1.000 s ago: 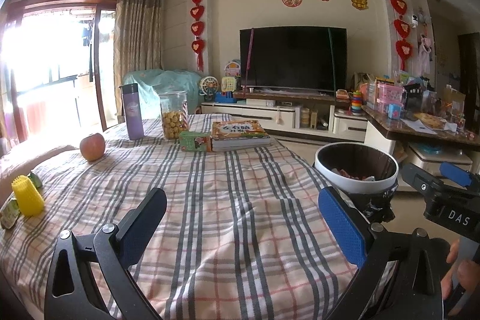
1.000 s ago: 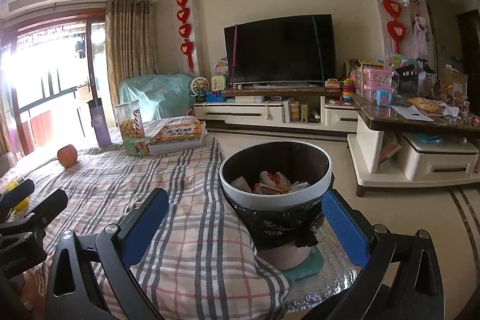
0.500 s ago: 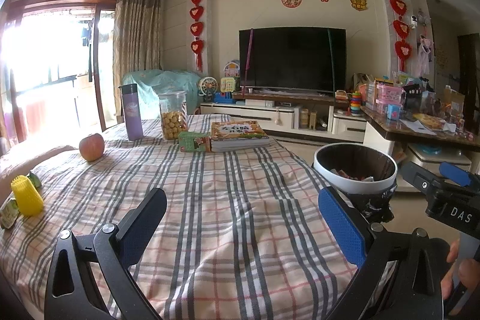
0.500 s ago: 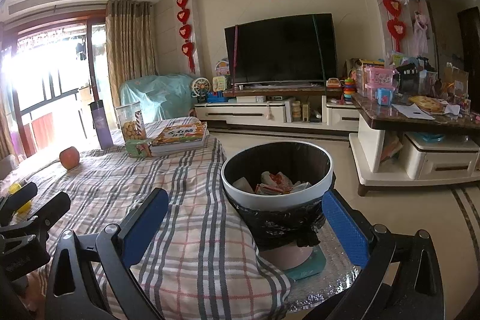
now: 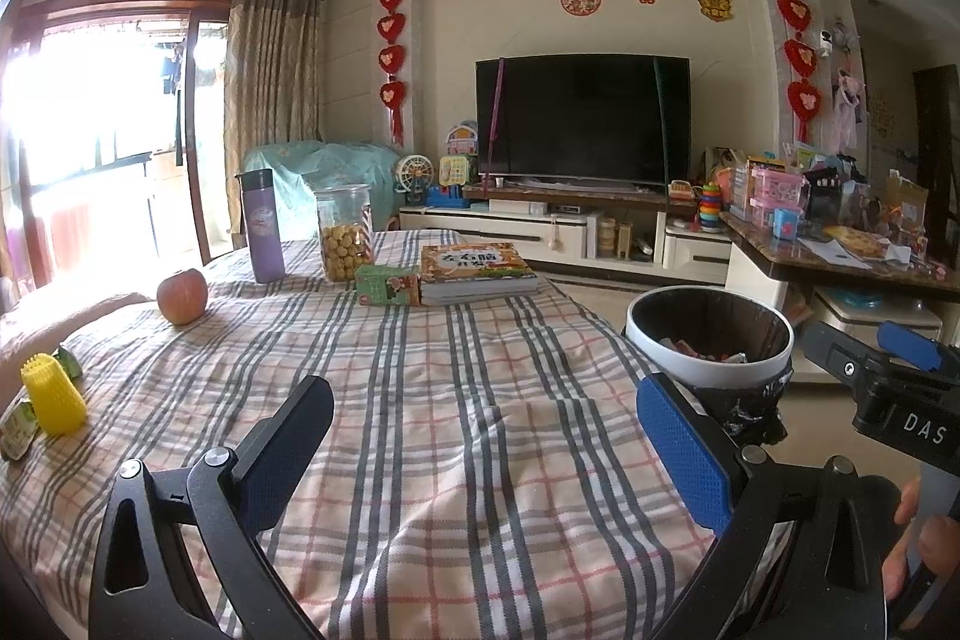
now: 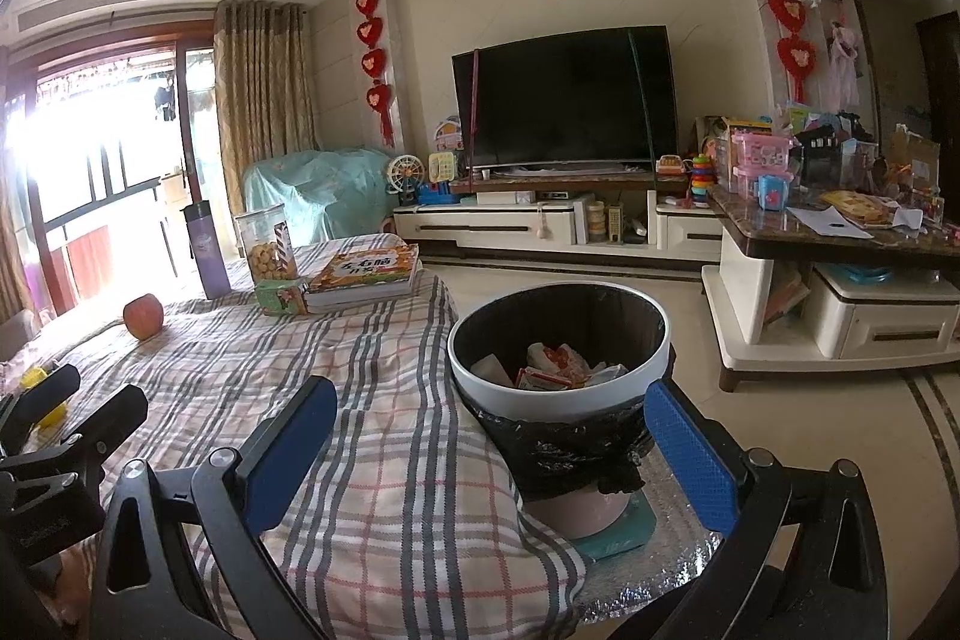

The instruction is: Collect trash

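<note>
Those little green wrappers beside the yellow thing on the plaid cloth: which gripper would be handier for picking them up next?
Probably the left. The green wrappers by the yellow object lie toward the left gripper's side, and it is open and empty. The right gripper, also open, faces the trash bin.

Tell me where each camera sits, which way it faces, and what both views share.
Left wrist: on the left gripper, over the plaid tablecloth, facing the TV; right gripper and fingers at right.
Right wrist: on the right gripper, facing the trash bin; left gripper at left.
Shared: bin, apple, book, TV.
</note>
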`<act>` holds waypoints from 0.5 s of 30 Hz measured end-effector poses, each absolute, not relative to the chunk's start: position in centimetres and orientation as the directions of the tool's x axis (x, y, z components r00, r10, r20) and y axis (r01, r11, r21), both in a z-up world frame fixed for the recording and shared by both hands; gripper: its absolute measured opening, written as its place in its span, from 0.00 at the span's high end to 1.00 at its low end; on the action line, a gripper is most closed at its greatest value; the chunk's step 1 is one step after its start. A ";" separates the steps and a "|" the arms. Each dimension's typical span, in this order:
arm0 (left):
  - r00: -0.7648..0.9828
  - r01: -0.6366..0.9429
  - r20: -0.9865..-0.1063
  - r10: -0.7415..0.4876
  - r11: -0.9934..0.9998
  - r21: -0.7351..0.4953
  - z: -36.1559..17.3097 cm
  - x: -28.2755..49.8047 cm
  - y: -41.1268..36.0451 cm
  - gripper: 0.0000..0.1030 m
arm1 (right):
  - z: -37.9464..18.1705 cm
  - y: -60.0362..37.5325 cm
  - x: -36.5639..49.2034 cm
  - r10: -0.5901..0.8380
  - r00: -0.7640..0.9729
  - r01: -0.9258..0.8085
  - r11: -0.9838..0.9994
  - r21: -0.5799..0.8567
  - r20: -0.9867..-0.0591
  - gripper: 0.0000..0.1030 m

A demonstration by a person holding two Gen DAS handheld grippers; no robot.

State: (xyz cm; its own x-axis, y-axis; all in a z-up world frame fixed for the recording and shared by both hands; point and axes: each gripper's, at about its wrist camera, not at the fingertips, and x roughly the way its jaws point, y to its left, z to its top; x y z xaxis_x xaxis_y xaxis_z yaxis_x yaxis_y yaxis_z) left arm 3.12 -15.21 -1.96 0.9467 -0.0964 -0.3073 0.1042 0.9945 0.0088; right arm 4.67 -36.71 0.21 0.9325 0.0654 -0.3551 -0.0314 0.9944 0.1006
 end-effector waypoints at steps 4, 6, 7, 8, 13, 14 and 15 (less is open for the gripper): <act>0.946 0.110 -0.309 -0.103 0.994 0.004 -2.0 3.2 -15.1 0.01 | 0.2 -36.7 4.7 0.065 0.932 -0.031 0.994 0.101 -0.355 0.00; 0.946 0.111 -0.308 -0.104 0.994 0.004 -2.0 3.3 -15.0 0.01 | 0.2 -36.7 4.7 0.066 0.933 -0.032 0.994 0.101 -0.355 0.00; 0.946 0.110 -0.308 -0.104 0.994 0.004 -2.0 3.3 -15.0 0.01 | 0.2 -36.7 4.7 0.066 0.933 -0.032 0.994 0.101 -0.355 0.00; 0.945 0.112 -0.309 -0.105 0.994 0.004 -2.1 3.3 -15.0 0.01 | 0.3 -36.7 4.7 0.066 0.933 -0.032 0.994 0.101 -0.355 0.00; 0.944 0.115 -0.310 -0.108 0.993 0.005 -2.1 3.4 -15.0 0.01 | 0.3 -36.6 4.7 0.067 0.932 -0.033 0.994 0.101 -0.355 0.00; 0.944 0.115 -0.311 -0.107 0.993 0.005 -2.1 3.4 -15.0 0.01 | 0.2 -36.6 4.7 0.066 0.933 -0.032 0.994 0.101 -0.354 0.00; 0.944 0.115 -0.311 -0.108 0.993 0.005 -2.1 3.4 -14.9 0.01 | 0.2 -36.6 4.7 0.067 0.933 -0.033 0.994 0.101 -0.354 0.00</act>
State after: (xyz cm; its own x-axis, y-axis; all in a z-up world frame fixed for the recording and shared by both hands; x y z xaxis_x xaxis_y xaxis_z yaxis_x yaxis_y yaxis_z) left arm 3.38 -14.92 -2.08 0.9444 -0.1078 -0.3105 0.1150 0.9934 0.0051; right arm 4.69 -36.64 0.25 0.9327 0.0669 -0.3544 -0.0330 0.9943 0.1010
